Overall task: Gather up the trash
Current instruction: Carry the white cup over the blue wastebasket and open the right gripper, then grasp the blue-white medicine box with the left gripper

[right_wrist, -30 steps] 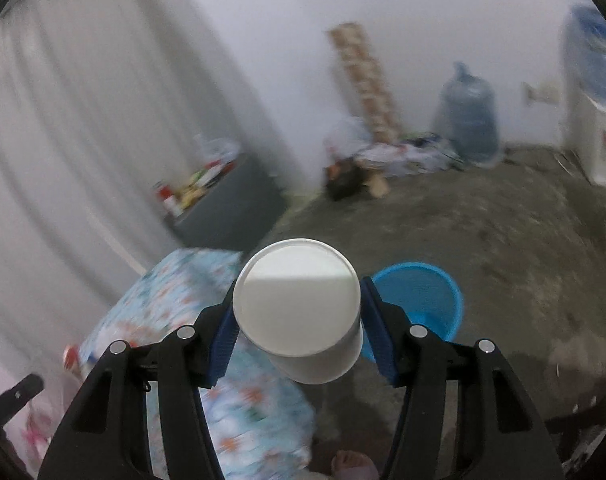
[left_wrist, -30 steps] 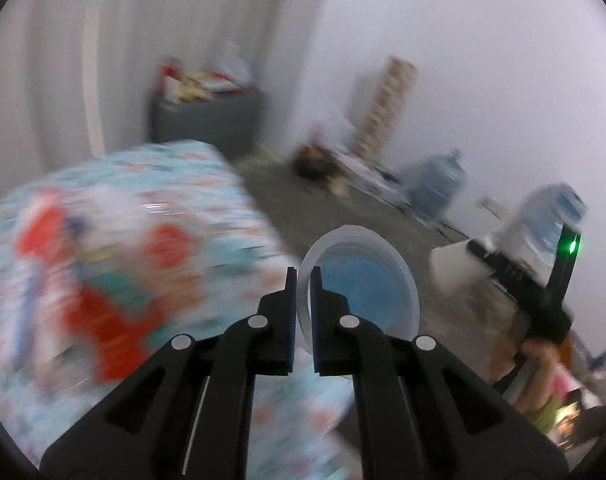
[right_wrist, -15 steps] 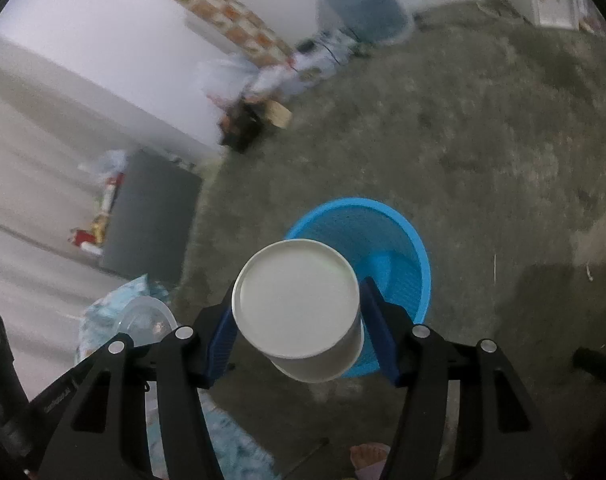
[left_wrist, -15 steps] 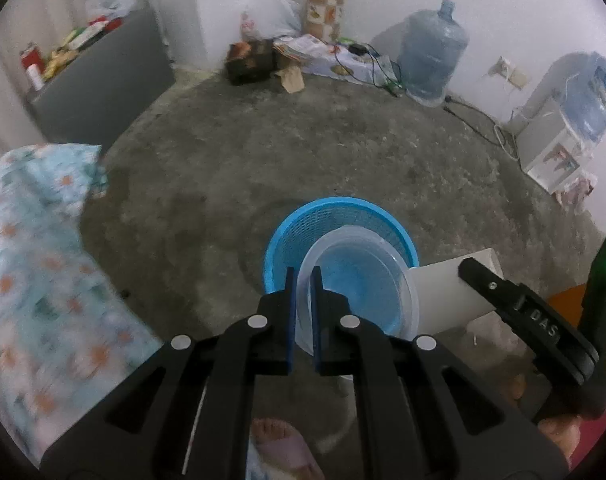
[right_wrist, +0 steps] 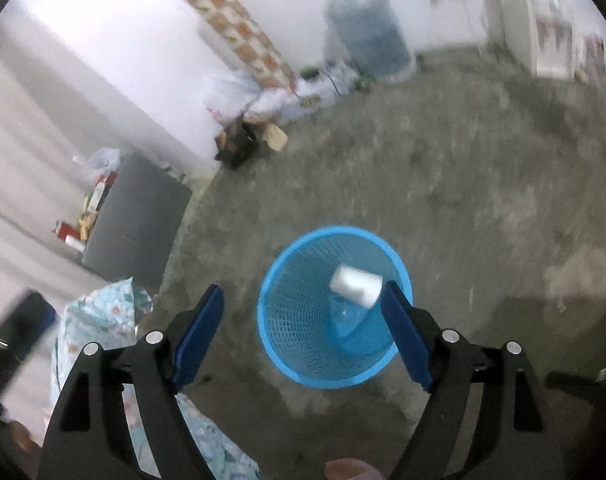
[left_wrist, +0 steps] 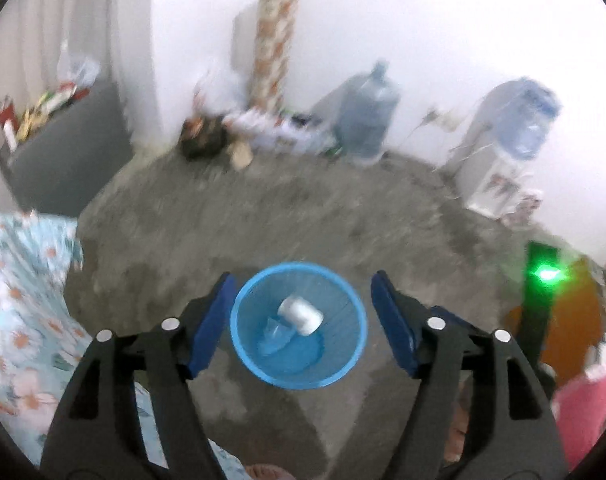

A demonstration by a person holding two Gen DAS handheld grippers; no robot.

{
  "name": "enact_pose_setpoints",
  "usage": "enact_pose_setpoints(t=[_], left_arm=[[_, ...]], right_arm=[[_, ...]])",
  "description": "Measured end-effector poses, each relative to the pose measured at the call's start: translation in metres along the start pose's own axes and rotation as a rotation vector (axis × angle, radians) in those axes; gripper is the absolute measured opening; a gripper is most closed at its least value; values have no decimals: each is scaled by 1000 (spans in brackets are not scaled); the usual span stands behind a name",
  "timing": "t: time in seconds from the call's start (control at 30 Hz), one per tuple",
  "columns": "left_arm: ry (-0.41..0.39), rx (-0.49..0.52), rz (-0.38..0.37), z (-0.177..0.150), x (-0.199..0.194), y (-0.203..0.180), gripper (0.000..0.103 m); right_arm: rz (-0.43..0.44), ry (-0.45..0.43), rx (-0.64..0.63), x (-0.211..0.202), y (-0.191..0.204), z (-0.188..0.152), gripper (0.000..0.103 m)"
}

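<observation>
No writing is legible. The floral cloth (left_wrist: 19, 312) lies at the left edge. Left gripper (left_wrist: 301, 316) and right gripper (right_wrist: 303, 332) hang released over the blue basket (left_wrist: 239, 336), which holds the white cup (left_wrist: 301, 314) and clear lid (left_wrist: 277, 334); bare floor (left_wrist: 263, 216) surrounds it.

Home room – water jug (left_wrist: 366, 114), floral bedding (left_wrist: 21, 312)

Bin (right_wrist: 303, 364) is blue plastic mesh, white cup (right_wrist: 355, 290) looks matte paper, floor (right_wrist: 483, 184) rough concrete, flowery cloth (left_wrist: 19, 304) lower left.
</observation>
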State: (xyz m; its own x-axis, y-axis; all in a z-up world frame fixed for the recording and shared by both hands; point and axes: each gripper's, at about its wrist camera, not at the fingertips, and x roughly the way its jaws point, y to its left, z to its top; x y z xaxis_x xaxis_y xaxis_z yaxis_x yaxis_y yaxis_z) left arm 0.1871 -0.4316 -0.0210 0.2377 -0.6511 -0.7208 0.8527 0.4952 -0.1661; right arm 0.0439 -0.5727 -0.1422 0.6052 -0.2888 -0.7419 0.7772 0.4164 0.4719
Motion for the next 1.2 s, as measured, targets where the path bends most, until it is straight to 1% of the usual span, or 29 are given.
enact_pose_setpoints(t=[0.03, 0.07, 0.13, 0.17, 0.2, 0.23, 0.37, 0.43, 0.5, 0.53, 0.57, 0.63, 0.67, 0.7, 0.77, 0.8, 0.83, 0.87, 0.9, 0.97, 1.0, 1.07, 1.1, 1.17, 1.2], left_arm=[[-7, 12, -16, 0, -14, -2, 67], [-23, 19, -36, -1, -41, -1, 68], [-60, 25, -62, -6, -85, 0, 76], [-88, 32, -61, -11, -115, 2, 78], [-111, 32, -57, -16, -139, 4, 80], [-147, 22, -47, -25, -170, 8, 83], [-256, -36, -10, -62, -255, 30, 85], [-302, -96, 36, -90, -292, 41, 85], [-321, -166, 80, -113, -315, 55, 85], [-342, -204, 105, -125, -328, 62, 85], [-365, -259, 132, -143, -343, 74, 85], [-371, -344, 172, -169, -363, 94, 85], [-371, -396, 217, -188, -378, 106, 85], [-378, -428, 259, -199, -384, 112, 85], [-399, -496, 352, -233, -406, 124, 85], [-408, -516, 374, -242, -413, 130, 85], [-419, -545, 407, -257, -423, 136, 85], [-425, -573, 442, -272, -432, 141, 85], [-426, -586, 459, -279, -441, 148, 85], [-421, -619, 508, -301, -458, 157, 85], [-414, -640, 530, -311, -465, 166, 88], [-413, -692, 578, -332, -473, 176, 88], [-417, -707, 590, -344, -482, 182, 88], [-427, -748, 615, -362, -485, 193, 88], [-431, -761, 614, -367, -487, 197, 88]], right_arm=[[-8, -18, -36, -15, 12, -4, 82], [-8, -36, -76, -30, 24, -7, 83], [-2, -80, -158, -62, 50, -15, 89], [-2, -100, -195, -75, 61, -19, 91], [-1, -118, -228, -86, 71, -22, 94], [3, -146, -272, -102, 85, -27, 97], [6, -228, -417, -153, 133, -56, 97], [-4, -242, -502, -169, 158, -75, 97], [-24, -244, -567, -178, 179, -93, 97], [-24, -246, -622, -183, 192, -106, 97], [1, -248, -683, -188, 204, -119, 97], [34, -236, -799, -195, 228, -146, 97], [41, -225, -860, -198, 238, -160, 97], [50, -219, -906, -200, 245, -173, 97], [80, -209, -973, -205, 256, -197, 97], [93, -202, -995, -207, 259, -206, 97], [132, -182, -1022, -209, 262, -216, 97], [169, -167, -1031, -211, 264, -221, 97], [226, -151, -1039, -213, 265, -225, 97], [313, -148, -1046, -217, 267, -232, 97], [335, -162, -1047, -218, 269, -237, 97], [349, -169, -1061, -218, 275, -244, 97], [356, -159, -1060, -216, 278, -245, 97], [377, -126, -1033, -212, 286, -247, 97], [391, -102, -1015, -210, 290, -246, 97]])
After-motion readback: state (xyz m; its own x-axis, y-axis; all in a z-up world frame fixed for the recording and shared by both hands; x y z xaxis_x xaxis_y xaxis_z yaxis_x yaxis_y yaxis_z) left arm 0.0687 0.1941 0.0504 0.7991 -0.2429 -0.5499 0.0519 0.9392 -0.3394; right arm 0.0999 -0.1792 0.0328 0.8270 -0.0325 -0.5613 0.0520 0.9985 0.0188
